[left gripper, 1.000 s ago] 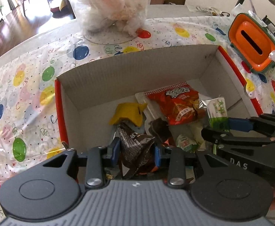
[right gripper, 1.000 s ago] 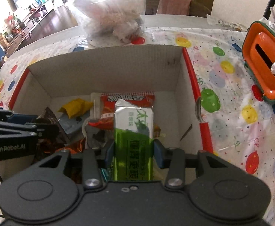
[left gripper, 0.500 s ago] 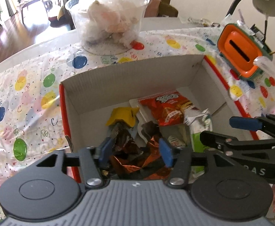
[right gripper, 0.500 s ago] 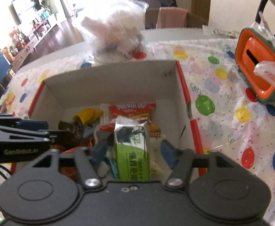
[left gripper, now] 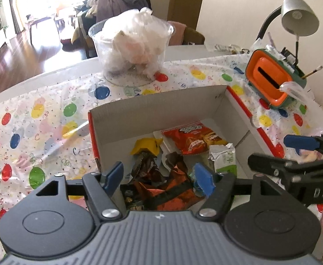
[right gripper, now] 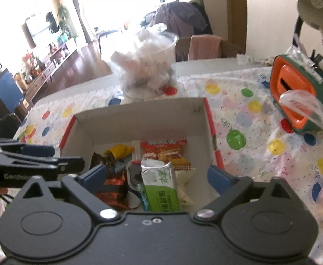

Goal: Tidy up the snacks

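Above an open white cardboard box with red edges (left gripper: 161,112), the left hand-held gripper (left gripper: 159,177) and the right hand-held gripper (right gripper: 159,176) both hang with blue-padded jaws spread apart, gripping nothing. Inside the box lie a green-and-white foil snack packet (right gripper: 161,187), a red crinkled snack bag (left gripper: 194,139), a yellow wrapper (left gripper: 147,145) and an orange-and-black wrapper (left gripper: 168,190). Beyond it, on the balloon-patterned tabletop (left gripper: 39,121), stands a clear plastic tub of white bags (left gripper: 131,50).

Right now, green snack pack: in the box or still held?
In the box. Green snack pack lies among other snacks; right tool open, fingers apart.
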{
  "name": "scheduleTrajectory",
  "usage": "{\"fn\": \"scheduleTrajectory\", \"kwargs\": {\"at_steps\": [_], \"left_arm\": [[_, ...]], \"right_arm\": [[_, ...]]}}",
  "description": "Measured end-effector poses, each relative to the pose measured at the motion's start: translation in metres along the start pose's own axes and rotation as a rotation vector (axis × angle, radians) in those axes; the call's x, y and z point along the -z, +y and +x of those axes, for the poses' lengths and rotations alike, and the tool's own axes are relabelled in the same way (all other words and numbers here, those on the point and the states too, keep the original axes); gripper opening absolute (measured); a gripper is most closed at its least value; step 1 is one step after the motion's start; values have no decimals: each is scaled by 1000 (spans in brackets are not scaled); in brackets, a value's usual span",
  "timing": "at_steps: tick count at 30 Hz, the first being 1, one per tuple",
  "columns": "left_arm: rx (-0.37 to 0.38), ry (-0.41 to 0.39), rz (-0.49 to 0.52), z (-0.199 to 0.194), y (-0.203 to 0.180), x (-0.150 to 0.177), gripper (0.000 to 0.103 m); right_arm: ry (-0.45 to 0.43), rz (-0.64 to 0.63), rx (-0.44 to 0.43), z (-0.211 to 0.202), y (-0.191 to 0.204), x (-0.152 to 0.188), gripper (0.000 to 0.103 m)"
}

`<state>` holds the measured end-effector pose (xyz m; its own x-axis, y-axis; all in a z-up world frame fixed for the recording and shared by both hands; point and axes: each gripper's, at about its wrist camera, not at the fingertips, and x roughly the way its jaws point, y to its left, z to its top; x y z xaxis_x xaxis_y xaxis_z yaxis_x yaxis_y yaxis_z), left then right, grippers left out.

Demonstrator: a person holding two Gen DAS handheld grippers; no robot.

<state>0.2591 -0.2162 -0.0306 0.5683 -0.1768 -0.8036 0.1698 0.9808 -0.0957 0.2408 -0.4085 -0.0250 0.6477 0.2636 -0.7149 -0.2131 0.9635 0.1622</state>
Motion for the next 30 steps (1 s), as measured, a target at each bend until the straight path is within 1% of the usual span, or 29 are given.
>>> {"fn": "scheduleTrajectory", "kwargs": {"at_steps": [3, 5, 9, 10, 11, 13, 16, 18, 20, 21, 26, 30], "left_arm": [[-3, -23, 10, -11, -1, 4, 77], [-8, -37, 8, -18, -1, 6, 77], [7, -50, -12, -28, -1, 10, 78], [10, -54, -16, -31, -1, 11, 79], [11, -58, -18, -34, -1, 13, 82], [-3, -82, -22, -41, -2, 17, 86], [-13, -114, -30, -50, -3, 22, 86], [-17, -136, -38, -55, -3, 26, 90], [-25, -159, -52, -61, -3, 30, 101], [-26, -171, -59, -63, -3, 32, 102], [-29, -175, -71, -67, -5, 39, 103], [-32, -180, -82, -69, -7, 41, 103]], "right_arm": [[-23, 7, -9, -8, -2, 1, 101], [-47, 9, -14, -14, -3, 2, 103], [-86, -8, -16, -25, -1, 6, 103], [-93, -12, -16, -28, -1, 6, 103], [-100, -15, -16, -31, 0, 7, 103], [-117, -23, -21, -36, 3, 8, 103], [-137, -39, -24, -40, 5, 11, 103], [-153, -47, -25, -42, 7, 14, 103], [-160, -44, -27, -43, 7, 17, 103], [-163, -50, -32, -43, 8, 18, 103], [-177, -64, -50, -44, 11, 24, 103], [-190, -74, -42, -48, 14, 28, 103]]}}
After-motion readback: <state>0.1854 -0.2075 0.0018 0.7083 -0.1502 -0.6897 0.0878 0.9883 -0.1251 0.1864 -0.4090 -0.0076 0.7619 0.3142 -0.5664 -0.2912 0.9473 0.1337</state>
